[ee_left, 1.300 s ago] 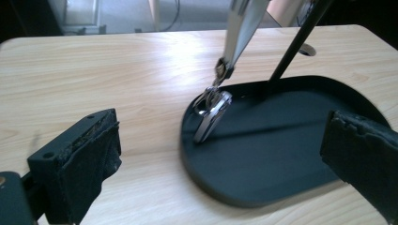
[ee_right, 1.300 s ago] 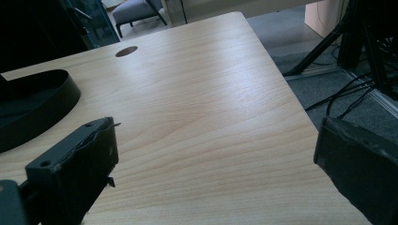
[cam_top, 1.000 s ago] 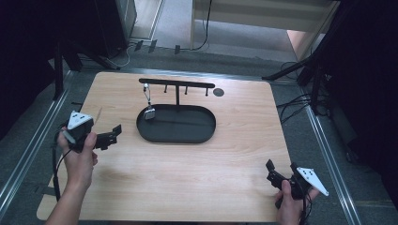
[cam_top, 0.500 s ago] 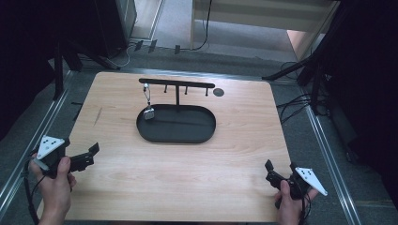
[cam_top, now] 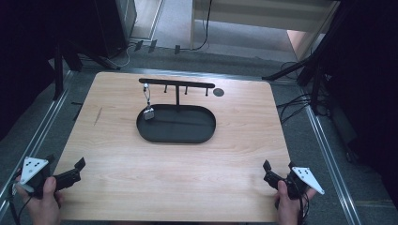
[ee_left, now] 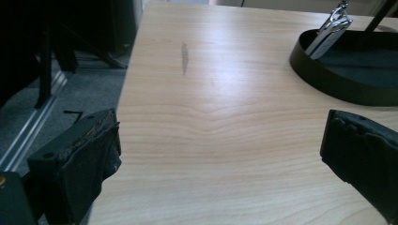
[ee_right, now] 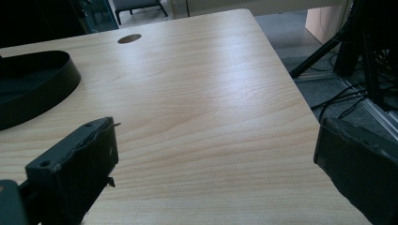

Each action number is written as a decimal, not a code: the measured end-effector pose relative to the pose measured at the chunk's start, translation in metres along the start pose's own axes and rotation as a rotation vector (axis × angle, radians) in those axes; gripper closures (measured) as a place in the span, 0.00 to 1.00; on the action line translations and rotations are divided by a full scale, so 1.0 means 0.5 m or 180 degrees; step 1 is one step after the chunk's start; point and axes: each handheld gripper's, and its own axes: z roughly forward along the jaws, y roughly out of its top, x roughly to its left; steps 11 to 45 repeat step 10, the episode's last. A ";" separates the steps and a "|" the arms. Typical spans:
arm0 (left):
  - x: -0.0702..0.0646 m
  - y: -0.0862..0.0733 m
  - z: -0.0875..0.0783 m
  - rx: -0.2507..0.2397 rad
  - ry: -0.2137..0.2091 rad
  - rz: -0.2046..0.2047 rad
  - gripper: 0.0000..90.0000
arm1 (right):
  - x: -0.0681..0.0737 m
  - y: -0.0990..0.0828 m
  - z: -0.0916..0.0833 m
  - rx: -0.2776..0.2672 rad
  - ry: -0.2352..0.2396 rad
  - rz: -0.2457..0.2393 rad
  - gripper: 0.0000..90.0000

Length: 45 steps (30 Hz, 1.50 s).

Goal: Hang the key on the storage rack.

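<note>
Hanging task at an apparently finished stage. A small metal keychain (cam_top: pixel 148 111) hangs from the leftmost hook of a black T-shaped rack (cam_top: pixel 177 85), whose post rises from a black oval tray (cam_top: pixel 206 132) in the middle of the wooden table (cam_top: pixel 178 178); the tag end of the keychain dangles just above or against the tray's left part, and contact cannot be resolved. In the left gripper view it appears at the upper right, leaning inside the tray wall. The remaining three hooks are bare, and no other loose item lies on the table, so nothing further appears left to hang. The left gripper (cam_top: pixel 77 168) sits at the near left corner of the table and the right gripper (cam_top: pixel 267 171) at the near right edge, both well apart from the rack. Each has its jaws spread wide with nothing between them. A small dark round disc (cam_top: pixel 218 92) lies on the table to the right of the rack.
</note>
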 end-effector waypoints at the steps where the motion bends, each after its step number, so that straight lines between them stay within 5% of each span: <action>1: 0.004 -0.006 -0.002 -0.0019 -0.0011 -0.0002 0.00 | 0.000 0.000 0.000 0.0000 -0.0005 -0.0014 0.00; 10: 0.021 -0.047 0.005 -0.0021 -0.0086 -0.0217 0.00 | 0.006 0.000 0.003 0.0075 0.0003 -0.0053 0.00; 45: 0.021 -0.047 0.005 -0.0021 -0.0086 -0.0217 0.00 | 0.006 0.000 0.003 0.0075 0.0003 -0.0053 0.00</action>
